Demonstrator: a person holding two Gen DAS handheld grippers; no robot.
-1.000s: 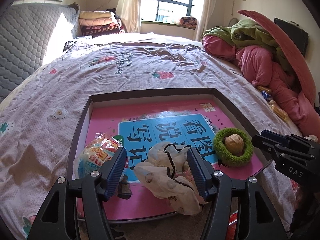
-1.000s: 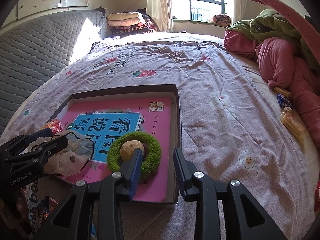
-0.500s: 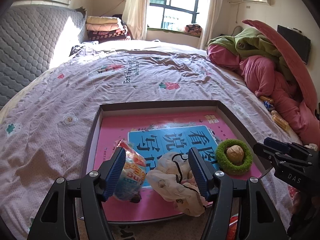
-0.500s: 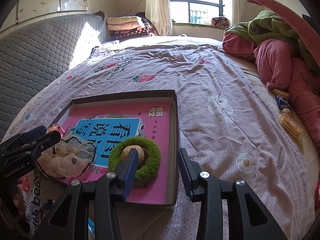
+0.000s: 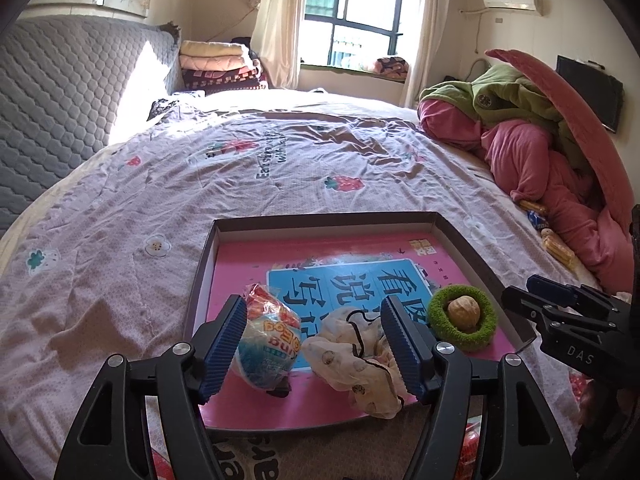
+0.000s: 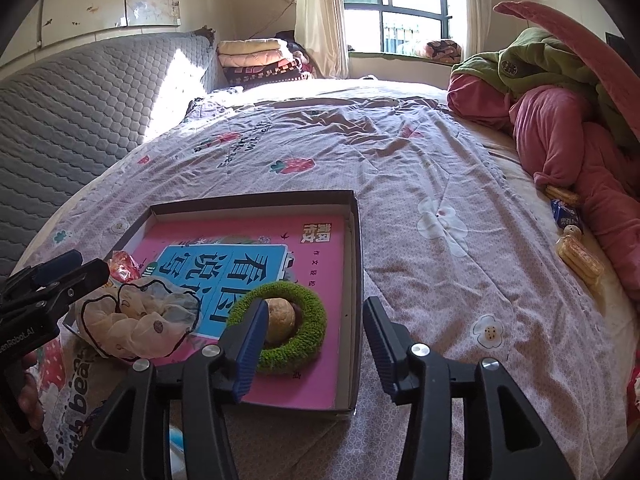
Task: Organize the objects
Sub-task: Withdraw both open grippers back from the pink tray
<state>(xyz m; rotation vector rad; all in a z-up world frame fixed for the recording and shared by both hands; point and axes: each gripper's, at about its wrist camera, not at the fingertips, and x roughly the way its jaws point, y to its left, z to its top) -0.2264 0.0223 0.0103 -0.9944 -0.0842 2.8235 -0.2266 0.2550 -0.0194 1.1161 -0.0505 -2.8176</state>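
Observation:
A shallow dark box lies on the bed with a pink book as its floor. On it are a snack packet, a cream cloth pouch and a green ring with a walnut inside. My left gripper is open and empty, above the packet and pouch at the box's near edge. My right gripper is open and empty, over the box's right corner.
The box rests on a pink flowered bedspread. A heap of pink and green bedding fills the right side, with small snack packets beside it. A grey headboard is at the left. Printed bags lie at the near edge.
Both grippers have drawn back and risen a little from the box, still open. The snack packet has shifted right between the left fingers, towards the pouch.

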